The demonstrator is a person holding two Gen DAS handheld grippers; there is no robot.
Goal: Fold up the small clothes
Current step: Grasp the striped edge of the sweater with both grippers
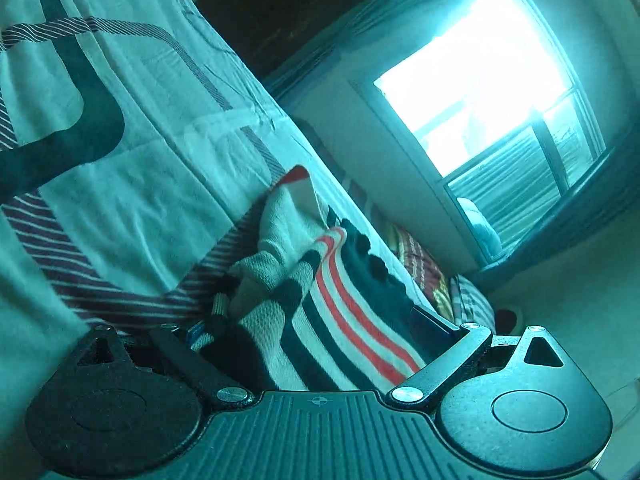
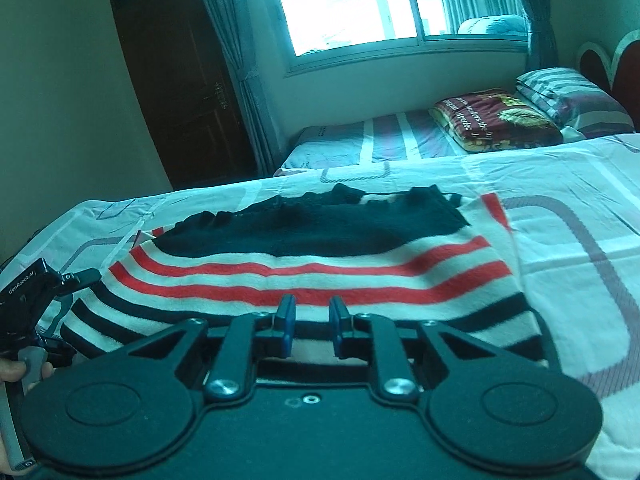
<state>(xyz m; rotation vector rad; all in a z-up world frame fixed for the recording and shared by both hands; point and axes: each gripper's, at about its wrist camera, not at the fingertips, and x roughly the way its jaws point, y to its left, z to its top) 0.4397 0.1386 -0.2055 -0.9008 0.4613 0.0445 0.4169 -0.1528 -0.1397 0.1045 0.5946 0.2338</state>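
Observation:
A small knit garment (image 2: 320, 256) with red, white and dark stripes and a dark upper part lies spread on the bed sheet (image 2: 560, 184). My right gripper (image 2: 312, 310) hovers over its near hem. Its jaws stand narrow with a gap, and nothing looks pinched between them. In the left wrist view the same garment (image 1: 340, 312) is bunched up between the wide-apart fingers of my left gripper (image 1: 314, 326), which is open. The left gripper's finger (image 2: 86, 276) shows at the garment's left edge, with a hand (image 2: 12, 368) holding the tool.
The bed sheet (image 1: 140, 184) is white with rounded dark and striped outlines. A folded dark red blanket (image 2: 496, 120) and a striped pillow (image 2: 572, 96) lie at the far right. A bright window (image 2: 352, 4) and a dark wooden door (image 2: 180, 80) stand beyond the bed.

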